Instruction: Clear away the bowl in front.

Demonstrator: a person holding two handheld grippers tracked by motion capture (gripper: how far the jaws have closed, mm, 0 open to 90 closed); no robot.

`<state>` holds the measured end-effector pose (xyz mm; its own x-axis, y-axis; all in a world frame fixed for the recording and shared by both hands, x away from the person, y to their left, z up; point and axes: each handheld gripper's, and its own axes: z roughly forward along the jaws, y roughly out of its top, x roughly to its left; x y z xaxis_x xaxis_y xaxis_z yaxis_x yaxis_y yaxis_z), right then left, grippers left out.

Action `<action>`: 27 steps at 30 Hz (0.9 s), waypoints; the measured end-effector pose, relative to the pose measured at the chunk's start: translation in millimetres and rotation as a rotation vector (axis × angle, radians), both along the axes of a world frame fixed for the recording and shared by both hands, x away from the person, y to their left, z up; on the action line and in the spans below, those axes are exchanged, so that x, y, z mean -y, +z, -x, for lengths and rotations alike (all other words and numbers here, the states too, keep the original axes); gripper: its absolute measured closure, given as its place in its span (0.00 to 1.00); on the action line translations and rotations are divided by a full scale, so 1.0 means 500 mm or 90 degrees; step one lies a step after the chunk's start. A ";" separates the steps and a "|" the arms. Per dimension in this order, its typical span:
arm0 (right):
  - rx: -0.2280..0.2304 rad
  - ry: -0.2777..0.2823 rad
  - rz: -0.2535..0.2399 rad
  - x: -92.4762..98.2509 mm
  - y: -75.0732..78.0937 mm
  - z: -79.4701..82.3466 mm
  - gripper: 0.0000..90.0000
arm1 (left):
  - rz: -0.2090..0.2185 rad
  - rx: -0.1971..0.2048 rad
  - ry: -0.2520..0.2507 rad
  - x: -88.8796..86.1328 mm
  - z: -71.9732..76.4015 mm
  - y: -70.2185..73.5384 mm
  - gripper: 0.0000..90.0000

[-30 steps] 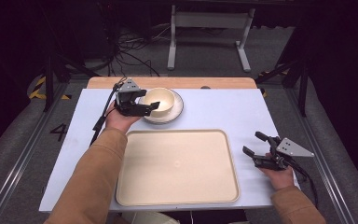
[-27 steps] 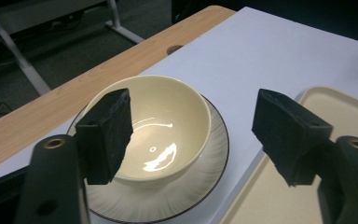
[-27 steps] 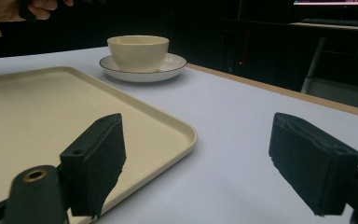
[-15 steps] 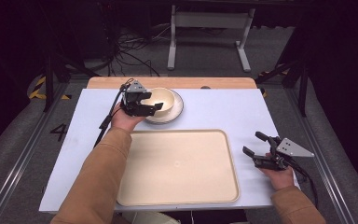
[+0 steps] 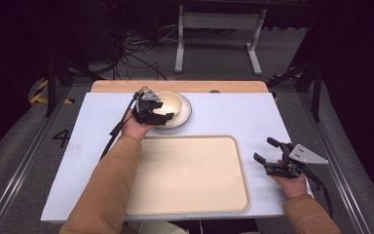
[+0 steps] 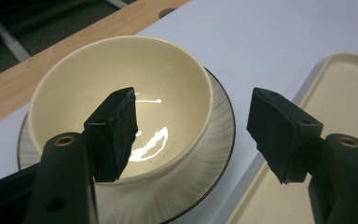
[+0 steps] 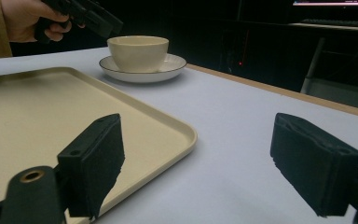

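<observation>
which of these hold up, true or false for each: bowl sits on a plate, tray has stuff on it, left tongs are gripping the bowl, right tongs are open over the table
1. The bowl sits on a plate. True.
2. The tray has things on it. False: its surface is bare.
3. The left tongs are gripping the bowl. False: one jaw hangs inside the bowl and the other outside its rim, with the wall between them, but neither pad presses on it. The jaws have just been closing.
4. The right tongs are open over the table. True: nothing is between the jaws, and they sit just beside the tray's edge.
5. The bowl is full of food. False: it is empty, with a glossy reflection inside.
</observation>
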<state>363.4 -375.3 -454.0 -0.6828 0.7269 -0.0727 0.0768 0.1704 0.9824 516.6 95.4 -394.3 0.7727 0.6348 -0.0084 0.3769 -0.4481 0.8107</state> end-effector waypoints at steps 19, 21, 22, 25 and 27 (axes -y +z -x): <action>-0.001 0.000 0.000 0.000 0.000 -0.001 0.19 | -0.028 -0.050 0.004 0.000 -0.023 -0.031 0.54; -0.001 0.000 0.000 0.000 0.000 -0.001 0.19 | -0.041 -0.042 0.001 0.002 -0.023 -0.031 0.57; -0.001 0.000 0.000 0.000 0.000 -0.001 0.19 | -0.040 -0.042 -0.003 0.003 -0.023 -0.032 0.58; -0.001 0.000 0.000 0.000 0.000 -0.001 0.19 | -0.054 -0.033 -0.006 0.008 -0.024 -0.034 0.57; -0.001 0.000 0.000 0.000 0.000 -0.001 0.19 | -0.060 -0.027 -0.010 0.013 -0.024 -0.036 0.57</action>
<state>363.7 -375.4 -454.0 -0.6831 0.7268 -0.0713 0.0788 0.1704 0.9822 528.4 88.9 -412.4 0.7830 0.6218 0.0171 0.4027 -0.5277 0.7480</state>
